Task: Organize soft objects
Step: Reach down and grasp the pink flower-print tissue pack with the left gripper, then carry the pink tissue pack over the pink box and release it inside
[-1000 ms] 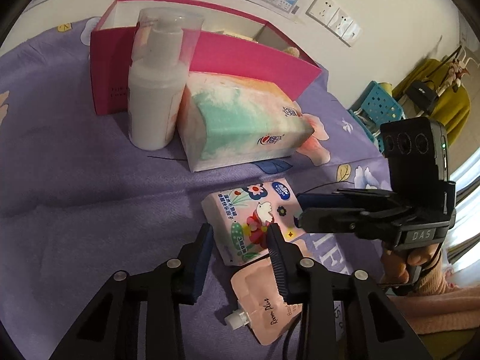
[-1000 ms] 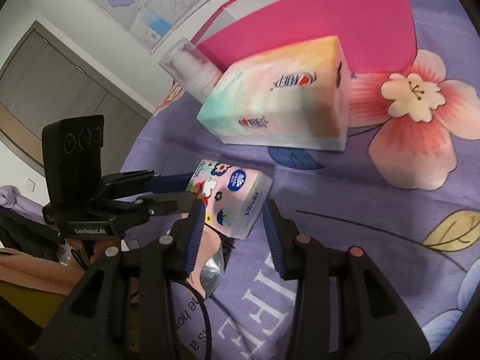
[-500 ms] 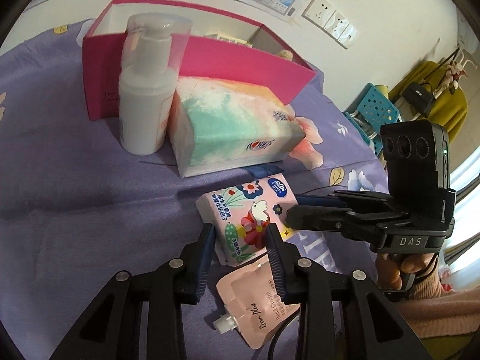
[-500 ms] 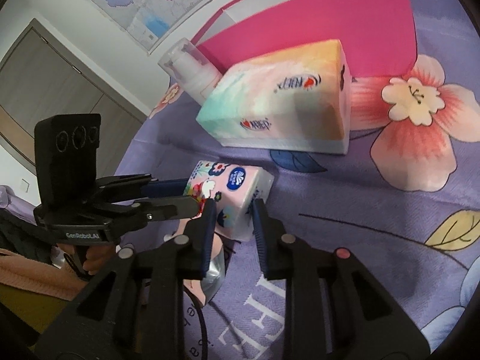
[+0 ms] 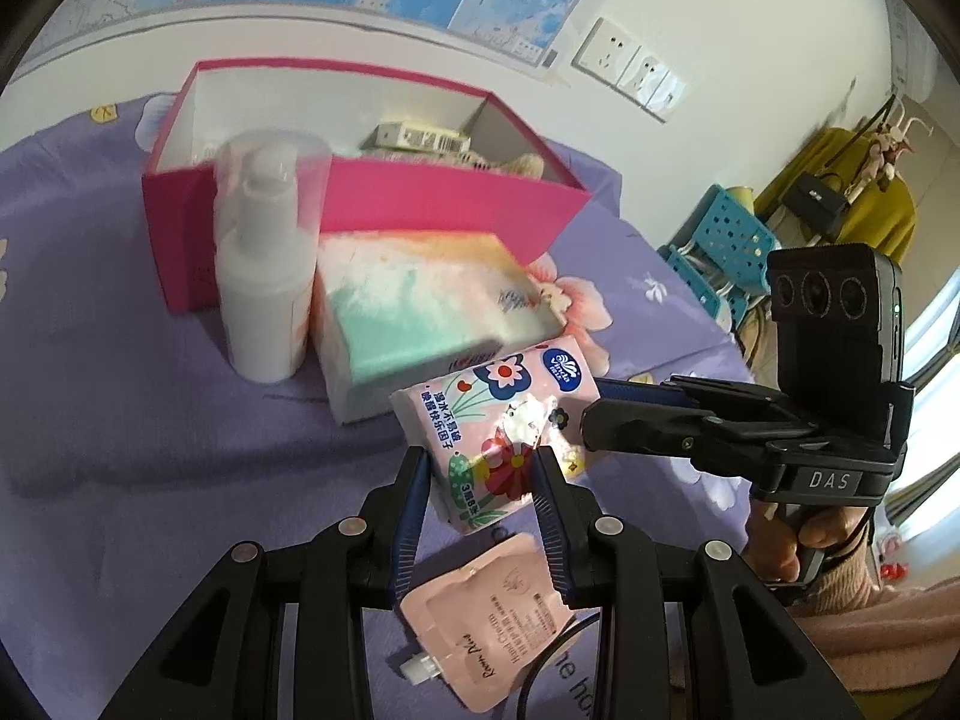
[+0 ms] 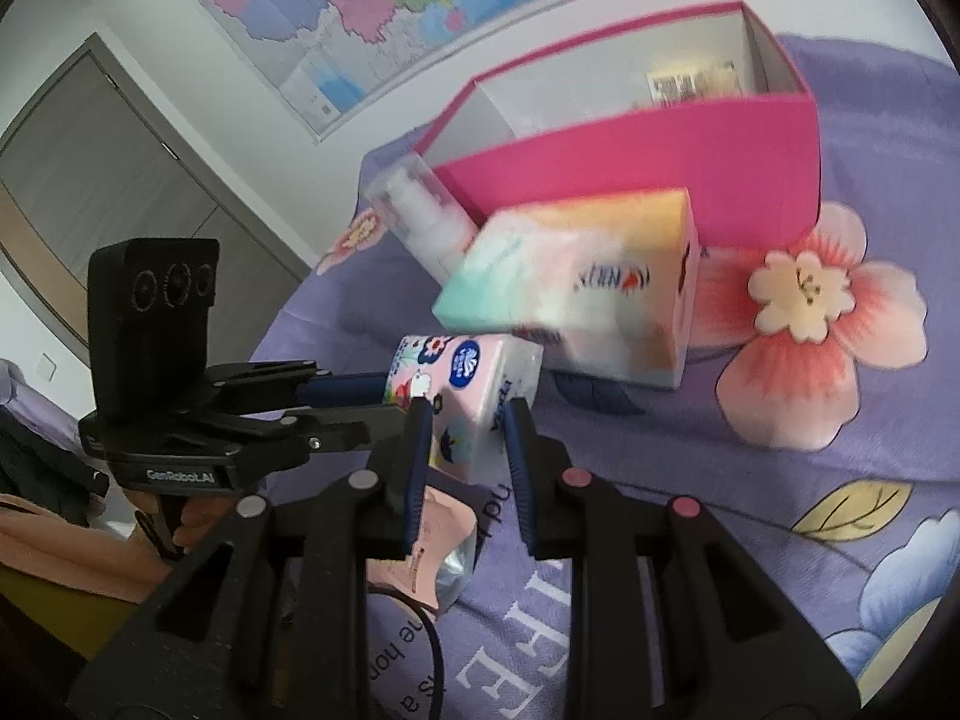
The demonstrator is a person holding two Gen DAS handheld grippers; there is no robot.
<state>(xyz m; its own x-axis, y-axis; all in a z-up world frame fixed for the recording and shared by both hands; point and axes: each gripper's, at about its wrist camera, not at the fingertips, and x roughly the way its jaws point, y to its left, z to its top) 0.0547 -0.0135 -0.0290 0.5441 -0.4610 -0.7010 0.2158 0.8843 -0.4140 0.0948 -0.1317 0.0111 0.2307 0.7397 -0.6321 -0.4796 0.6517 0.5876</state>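
- Pink box [image 5: 420, 204] stands open on the purple floral bedsheet [image 5: 120, 390].
- Left hand-held gripper [image 5: 480, 480], nearly closed, and right hand-held gripper [image 6: 468, 432], marked "DAS", both pinch the "Vinda" tissue pack [image 5: 498, 420], raised above the sheet.
- Pink pouch [image 5: 498, 624] reads "Rever Plus", lying below.

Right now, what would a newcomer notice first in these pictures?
First, the small flowered tissue pack, gripped at once by the left gripper and the right gripper. Behind it lies a pastel tissue box, beside a white pump bottle, before the open pink box.
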